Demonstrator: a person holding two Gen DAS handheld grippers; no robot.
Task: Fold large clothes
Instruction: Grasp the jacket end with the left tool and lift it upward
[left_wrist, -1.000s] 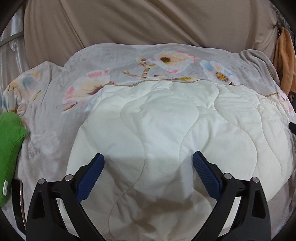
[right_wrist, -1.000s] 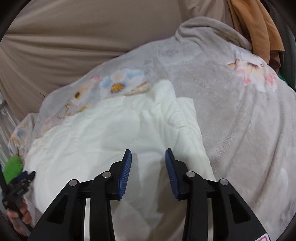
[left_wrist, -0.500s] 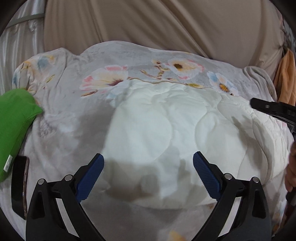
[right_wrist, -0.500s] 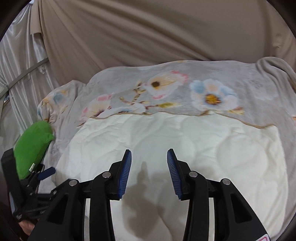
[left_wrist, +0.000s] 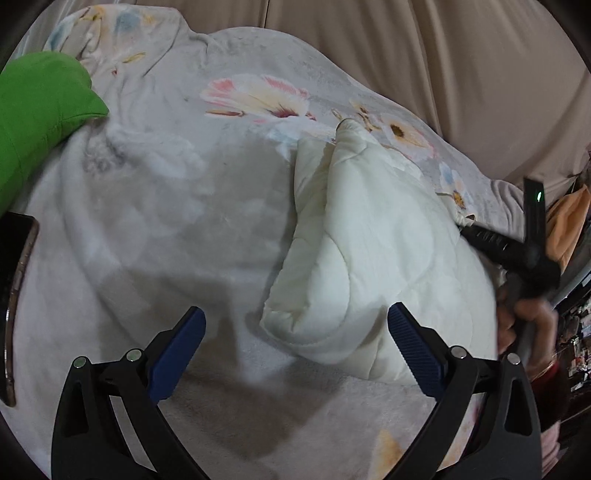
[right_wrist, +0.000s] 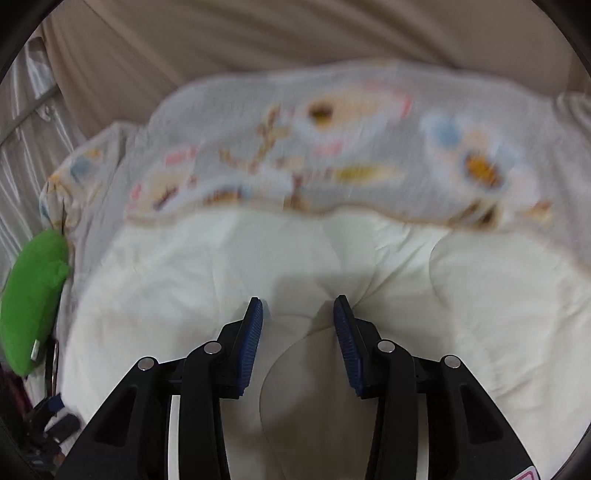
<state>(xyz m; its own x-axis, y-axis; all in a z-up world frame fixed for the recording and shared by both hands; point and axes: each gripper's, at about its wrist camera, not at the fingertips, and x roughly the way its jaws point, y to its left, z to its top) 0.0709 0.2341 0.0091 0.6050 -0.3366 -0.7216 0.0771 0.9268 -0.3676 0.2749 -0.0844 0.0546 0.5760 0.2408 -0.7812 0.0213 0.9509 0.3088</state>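
Cream quilted fabric, a folded padded garment or quilt (left_wrist: 373, 258), lies on a grey blanket with a flower print (left_wrist: 147, 206) that covers the bed. Taking that cream bundle as the landmark: in the left wrist view it sits as a thick folded wedge, its doubled edge turned toward the bare blanket, with the printed flowers just beyond its far end. A green cushion (left_wrist: 33, 122) lies well away from it at the far corner of the blanket, and a dark flat thing with a brown rim (left_wrist: 14, 295) lies on the blanket below the cushion; what it is cannot be told.

Left gripper (left_wrist: 295, 350) hovers over the near corner of the bundle, its blue-padded jaws spread wide with nothing pressed between them. Beyond the bundle's other side, a hand (left_wrist: 524, 325) holds the right gripper's black body.

Right gripper (right_wrist: 298, 332) points down at the cream fabric from the opposite side; its jaws stand partly apart, and the fabric shows between them without being pinched. That view is blurred. A beige curtain (right_wrist: 295, 33) hangs behind the bed.
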